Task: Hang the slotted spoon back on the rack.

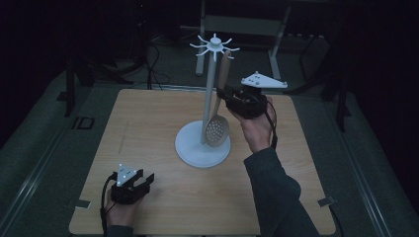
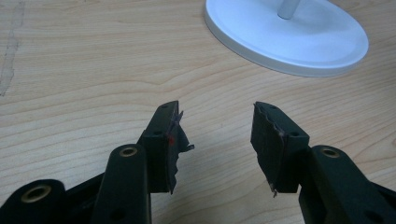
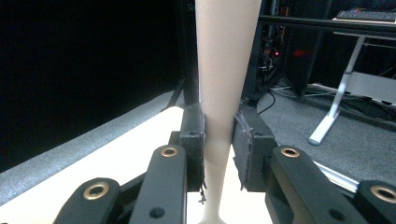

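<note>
Two grippers were at work over a wooden table [image 1: 148,128]. Near the table's middle stood a white rack [image 1: 203,143], a round base with a pole that ended in a ring of hooks at the top. At about 2 o'clock from the base, the right gripper [image 1: 226,95] was raised above the table beside the pole, and its jaws were pinched on the handle of a slotted spoon [image 1: 218,127]. In the right gripper view the pale handle [image 3: 219,107] ran upright between the two black pads, both of which pressed against it (the handle narrowed just below the grip). From above, the spoon hung tilted, its round perforated bowl low over the base just beside the foot of the pole, its handle rising toward the hooks; whether its tip touched a hook could not be told. The left gripper [image 1: 148,178] rested at about 7 o'clock from the base, near the table's front edge and well apart from the rack. In its own view the left gripper [image 2: 215,140] had its jaws spread with bare wood between them, and the edge of the base [image 2: 289,42] lay ahead at 1 o'clock.
</note>
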`<state>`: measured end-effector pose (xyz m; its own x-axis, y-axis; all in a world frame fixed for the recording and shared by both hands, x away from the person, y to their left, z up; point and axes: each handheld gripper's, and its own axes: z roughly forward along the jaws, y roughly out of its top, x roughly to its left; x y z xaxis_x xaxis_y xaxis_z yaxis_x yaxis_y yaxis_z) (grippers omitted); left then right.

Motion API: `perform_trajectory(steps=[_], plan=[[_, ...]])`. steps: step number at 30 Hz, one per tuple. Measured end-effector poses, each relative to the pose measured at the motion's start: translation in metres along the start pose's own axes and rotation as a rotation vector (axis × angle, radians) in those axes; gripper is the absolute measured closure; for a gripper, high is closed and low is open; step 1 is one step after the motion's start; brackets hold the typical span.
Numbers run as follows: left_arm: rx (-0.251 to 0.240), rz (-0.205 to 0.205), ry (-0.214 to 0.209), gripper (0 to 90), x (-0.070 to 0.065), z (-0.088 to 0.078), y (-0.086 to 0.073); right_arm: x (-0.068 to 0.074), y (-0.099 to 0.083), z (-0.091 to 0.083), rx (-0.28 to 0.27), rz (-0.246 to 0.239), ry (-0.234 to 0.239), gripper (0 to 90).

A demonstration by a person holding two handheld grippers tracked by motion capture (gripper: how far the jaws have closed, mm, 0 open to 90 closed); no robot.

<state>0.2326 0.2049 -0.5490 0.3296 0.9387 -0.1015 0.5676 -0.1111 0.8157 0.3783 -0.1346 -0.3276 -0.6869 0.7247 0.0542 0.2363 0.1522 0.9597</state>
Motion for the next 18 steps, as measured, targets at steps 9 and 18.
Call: perform_trajectory(steps=[9, 18], plan=[[-0.002, -0.004, 0.001, 52.6, 0.0003, -0.0003, 0.0000, 0.0007, -0.0023, 0.0052, 0.024, -0.007, -0.010, 74.3], [-0.003, -0.003, 0.001, 52.5, 0.0002, -0.0004, -0.0001, -0.0005, -0.0069, -0.0023, 0.005, 0.003, -0.038, 54.1]])
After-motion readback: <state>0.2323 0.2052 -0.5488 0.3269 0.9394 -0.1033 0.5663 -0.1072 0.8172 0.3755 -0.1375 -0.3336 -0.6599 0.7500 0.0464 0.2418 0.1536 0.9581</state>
